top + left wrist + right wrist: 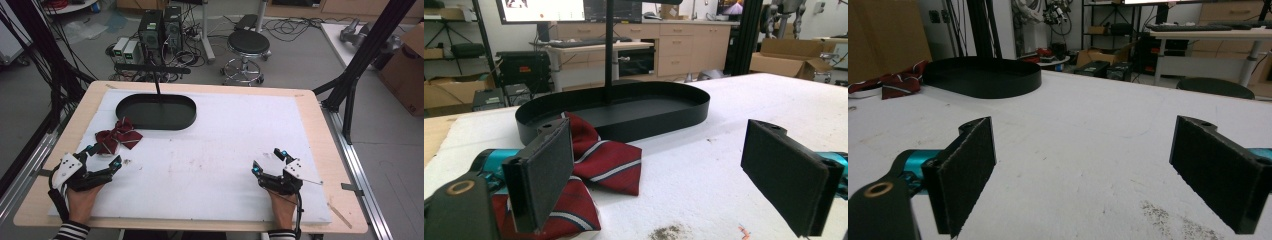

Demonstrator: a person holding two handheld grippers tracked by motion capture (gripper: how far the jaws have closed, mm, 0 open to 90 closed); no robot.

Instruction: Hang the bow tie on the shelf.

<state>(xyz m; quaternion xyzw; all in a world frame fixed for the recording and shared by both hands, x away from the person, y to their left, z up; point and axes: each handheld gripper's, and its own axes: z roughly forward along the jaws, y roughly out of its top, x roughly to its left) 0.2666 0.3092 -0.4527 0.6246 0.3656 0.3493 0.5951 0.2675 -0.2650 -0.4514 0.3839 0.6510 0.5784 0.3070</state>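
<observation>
Left gripper (102, 162): jaws spread wide, nothing between them; the near jaw hangs just over the bow tie's edge in the left gripper view.
Right gripper (270, 160): jaws wide apart, empty, resting low over bare table, well apart from the work.
Bow tie (599, 160): dark red cloth with thin pale stripes, lying crumpled on the white table cover (225, 150), just in front of the black tray (185, 107), near the table's left side.
Tray: oval, low-walled, matte black, thin upright post (608, 50) rising from its floor.
Pads: flat black rectangles with a felt-like face.
Risk 1: soft, folded fabric; a pinch on one loose layer would probably lift only a flap and let the rest droop or slip out.
Risk 2: the cover looks slightly rough; a low approach could drag the cloth instead of gripping it.
Risk 3: the post stands close; a carried tie may snag on it.
</observation>
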